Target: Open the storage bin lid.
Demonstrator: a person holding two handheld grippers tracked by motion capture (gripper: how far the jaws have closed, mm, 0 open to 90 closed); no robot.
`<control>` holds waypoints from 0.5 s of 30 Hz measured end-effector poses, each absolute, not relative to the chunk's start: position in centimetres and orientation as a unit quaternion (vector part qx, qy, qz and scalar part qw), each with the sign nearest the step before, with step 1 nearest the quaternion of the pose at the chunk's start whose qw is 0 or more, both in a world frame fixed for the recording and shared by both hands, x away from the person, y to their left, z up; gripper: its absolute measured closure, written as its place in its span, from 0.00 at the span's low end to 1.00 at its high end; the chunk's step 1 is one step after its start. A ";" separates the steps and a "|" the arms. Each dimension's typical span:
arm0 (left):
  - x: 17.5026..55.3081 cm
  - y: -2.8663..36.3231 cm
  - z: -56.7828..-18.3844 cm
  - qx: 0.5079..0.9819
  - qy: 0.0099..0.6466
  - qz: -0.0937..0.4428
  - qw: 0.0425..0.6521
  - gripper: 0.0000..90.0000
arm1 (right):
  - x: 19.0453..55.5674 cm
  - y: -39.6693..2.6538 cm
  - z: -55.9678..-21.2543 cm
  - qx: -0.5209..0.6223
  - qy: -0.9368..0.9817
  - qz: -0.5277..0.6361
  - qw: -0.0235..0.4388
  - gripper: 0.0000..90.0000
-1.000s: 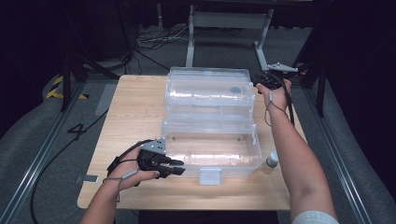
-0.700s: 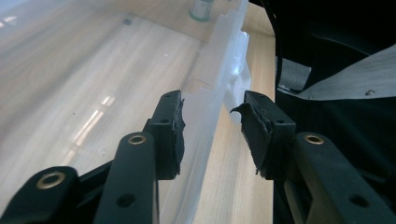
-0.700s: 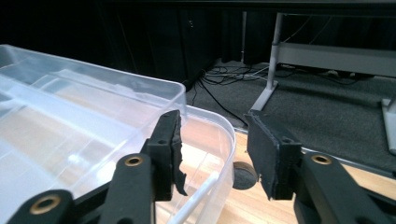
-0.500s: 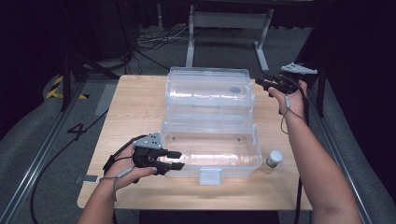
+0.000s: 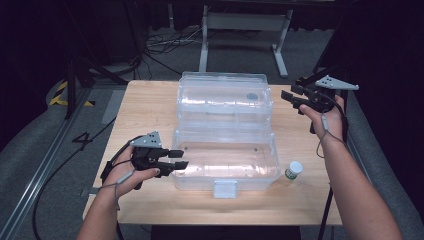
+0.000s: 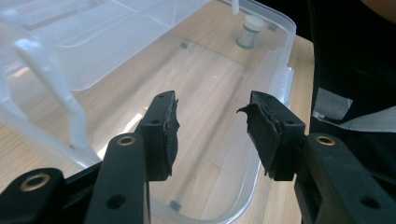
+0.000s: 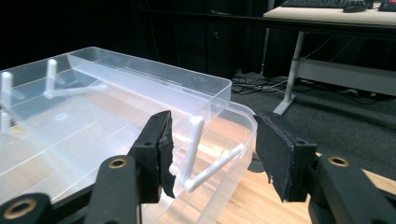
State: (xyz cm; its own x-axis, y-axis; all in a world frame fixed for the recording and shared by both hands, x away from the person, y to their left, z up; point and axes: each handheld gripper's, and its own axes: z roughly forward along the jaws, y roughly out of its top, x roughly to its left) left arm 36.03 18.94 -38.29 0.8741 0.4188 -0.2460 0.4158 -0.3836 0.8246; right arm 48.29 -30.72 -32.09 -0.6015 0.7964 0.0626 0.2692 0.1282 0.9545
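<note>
I find the clear plastic box (image 5: 225, 145) standing open at the middle of the table (image 5: 150, 100), lid tilted back, white latch (image 5: 225, 189) facing me, long axis across the table. My left gripper (image 5: 181, 159) and right gripper (image 5: 290, 99) have just been opening; both jaws stand apart, nothing between them

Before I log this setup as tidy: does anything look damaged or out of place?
The rubber pad on one jaw of the left gripper looks torn and peeling at its tip. A small white-capped jar stands outside the open clear box, at its right.
</note>
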 end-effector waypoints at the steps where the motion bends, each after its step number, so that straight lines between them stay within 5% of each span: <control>1: 36.1 19.1 -38.2 0.832 0.254 0.005 0.494 0.59 | 48.0 -30.8 -32.0 0.373 0.711 0.544 0.243 0.51; 15: 37.0 21.5 -37.3 0.822 0.274 0.043 0.497 0.58 | 44.0 -32.0 -31.7 0.345 0.714 0.565 0.228 0.49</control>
